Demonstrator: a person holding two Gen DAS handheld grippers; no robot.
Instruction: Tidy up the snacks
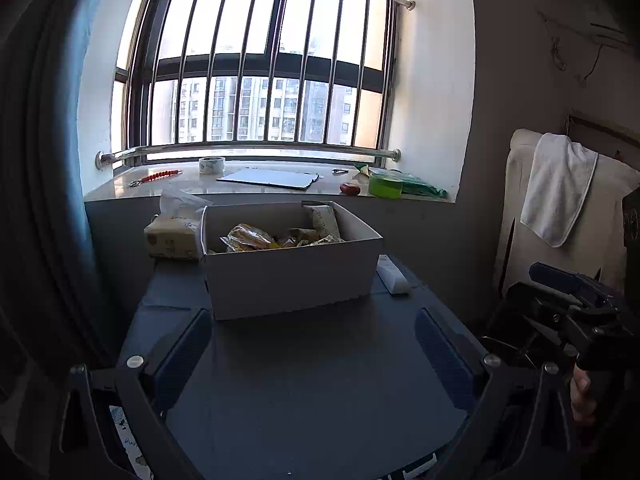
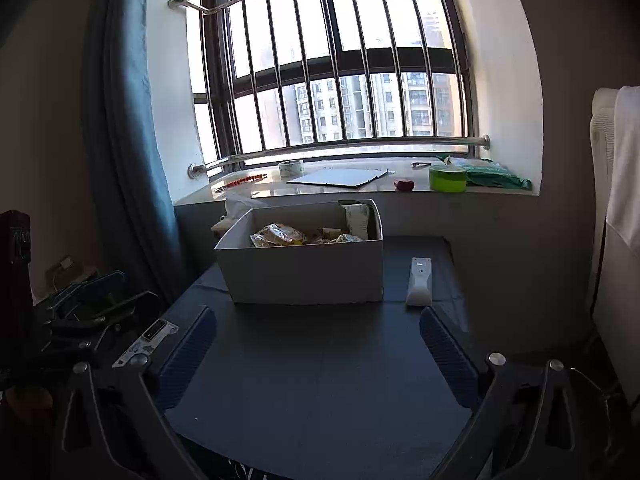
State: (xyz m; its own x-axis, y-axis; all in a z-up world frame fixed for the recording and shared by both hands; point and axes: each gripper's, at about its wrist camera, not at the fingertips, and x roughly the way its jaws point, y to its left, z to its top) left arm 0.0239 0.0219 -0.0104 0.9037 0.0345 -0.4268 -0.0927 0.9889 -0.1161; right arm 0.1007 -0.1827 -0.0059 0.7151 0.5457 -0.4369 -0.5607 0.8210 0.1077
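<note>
Snacks [image 1: 276, 236] lie in a white box [image 1: 292, 280] at the far end of a dark table [image 1: 312, 380], below the window sill [image 1: 256, 188]. Seen from the left wrist, they are crinkled yellow and foil packets heaped on the box floor, with one pale packet [image 1: 323, 221] standing upright in the far right corner. A tissue pack [image 1: 173, 236] sits just beside the box's left wall, and a white remote [image 1: 393, 274] lies just beside its right wall. The left gripper [image 1: 314, 356] hangs over bare tabletop near the box — its blue fingers [image 1: 182, 360] spread wide, nothing between them. At the right edge the right gripper [image 1: 576, 304] shows, held by a hand [image 1: 582, 398]; from here I cannot tell its jaws. A white towel [image 1: 558, 188] is draped over a pale chair back on the right.

From the right wrist, the same box [image 2: 304, 276] stands ahead with the snacks [image 2: 280, 236] inside and the remote [image 2: 419, 282] to its right, apart from the wall. The right gripper [image 2: 318, 354] is wide and empty over the table — fingers [image 2: 448, 356] well apart. The left gripper [image 2: 92, 304] shows at the left edge. On the sill rest a tape roll [image 2: 291, 168], a flat board [image 2: 336, 178] and a green tub [image 2: 447, 178].
</note>
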